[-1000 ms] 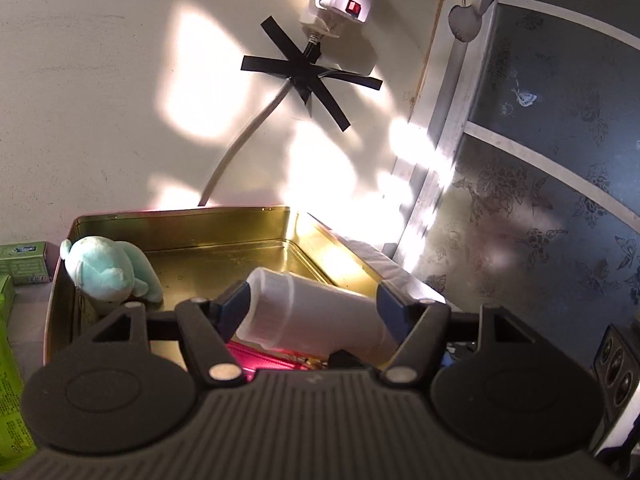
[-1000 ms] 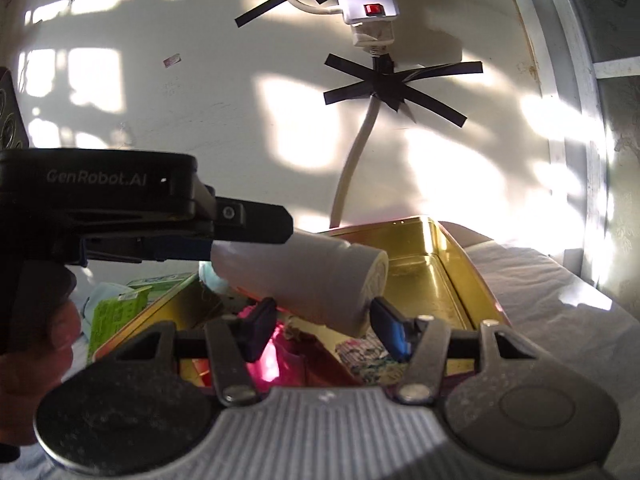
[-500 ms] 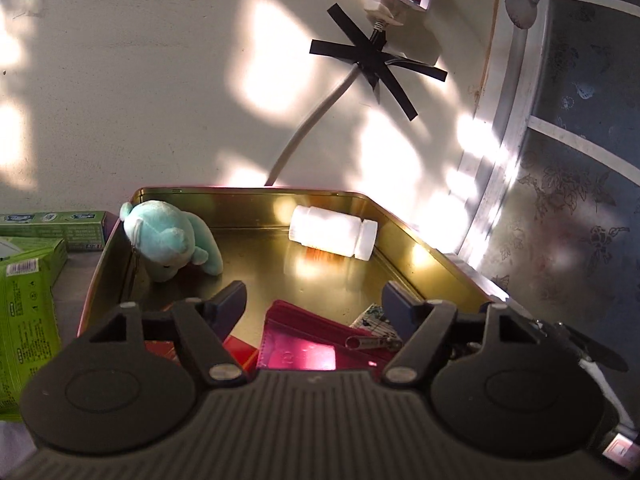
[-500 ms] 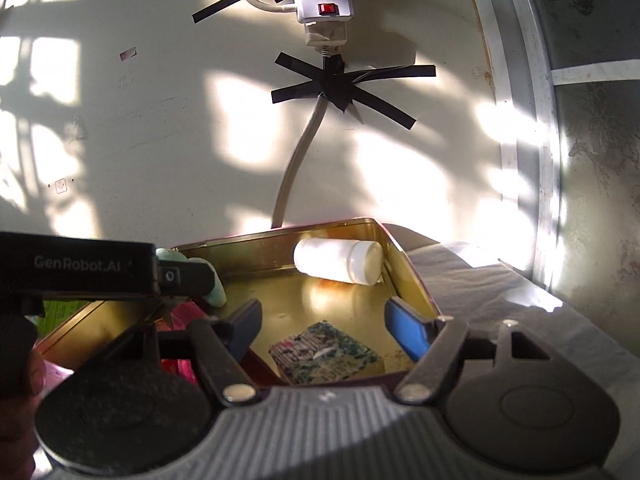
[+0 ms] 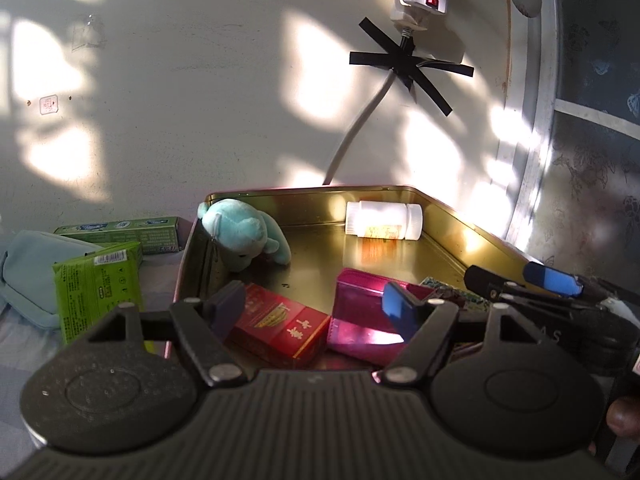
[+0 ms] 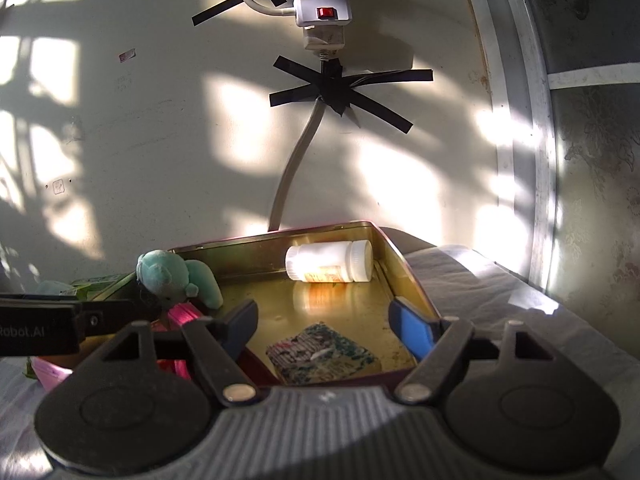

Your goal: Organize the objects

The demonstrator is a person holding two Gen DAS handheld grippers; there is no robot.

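A gold metal tin [image 5: 460,220] [image 6: 404,268] sits against the wall. In it lie a white pill bottle [image 5: 384,220] [image 6: 330,261] on its side at the far right corner, a teal plush toy [image 5: 240,232] [image 6: 172,278], a red carton [image 5: 280,326], a pink wallet [image 5: 360,320] and a patterned pad [image 6: 324,354]. My left gripper [image 5: 312,310] is open and empty above the tin's near edge. My right gripper [image 6: 324,326] is open and empty, also at the near edge.
Green boxes [image 5: 96,284] and a light blue pouch [image 5: 28,276] lie left of the tin. A power strip [image 6: 324,16] and taped cable [image 6: 296,168] hang on the wall behind. A window frame [image 5: 532,160] stands at the right.
My left gripper opened and let the white bottle go into the tin's far right corner. Both grippers have since drawn back from the tin.
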